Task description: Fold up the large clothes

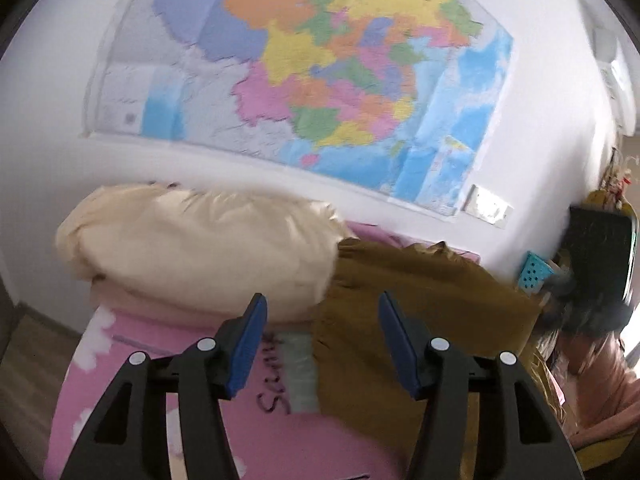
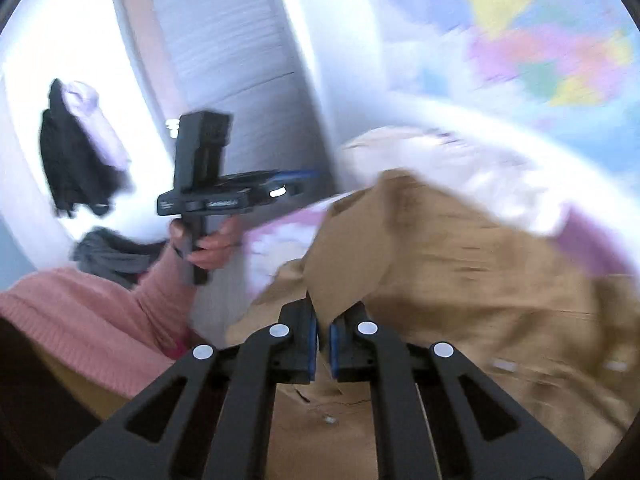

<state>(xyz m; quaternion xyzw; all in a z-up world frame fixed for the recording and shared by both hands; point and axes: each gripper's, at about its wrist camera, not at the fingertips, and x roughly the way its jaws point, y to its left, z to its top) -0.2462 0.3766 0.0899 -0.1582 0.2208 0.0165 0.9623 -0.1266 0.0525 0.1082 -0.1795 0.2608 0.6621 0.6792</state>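
From the left wrist camera, the left hand-held gripper [image 1: 322, 340] hangs above a bed with its blue-padded fingers [image 1: 248, 344] spread wide and nothing between them. Beneath it lies a mustard-brown garment [image 1: 420, 320], rumpled across the right half of a pink bedspread [image 1: 132, 360] patterned with white clouds and dark handwriting. A cream pillow [image 1: 200, 240] rests at the head of the bed, just left of the garment and touching its edge. A large coloured map [image 1: 312, 80] covers the white wall [image 1: 40, 140] behind, and a teal perforated box [image 1: 534, 272] sits near the dark, blurred shape at far right. From the right wrist camera, the right hand-held gripper [image 2: 323, 344] has its jaws drawn nearly together, pinching a raised fold of the same brown garment [image 2: 460, 280], which fans out over the bed to the right. The picture is heavily blurred. At left, the person's left hand [image 2: 212, 244], in a pink knitted sleeve [image 2: 80, 312], grips the handle of the other hand-held gripper [image 2: 304, 174], held well clear of the cloth. A grey door [image 2: 240, 60] stands behind, and dark clothing [image 2: 76, 160] hangs on the wall beside it.
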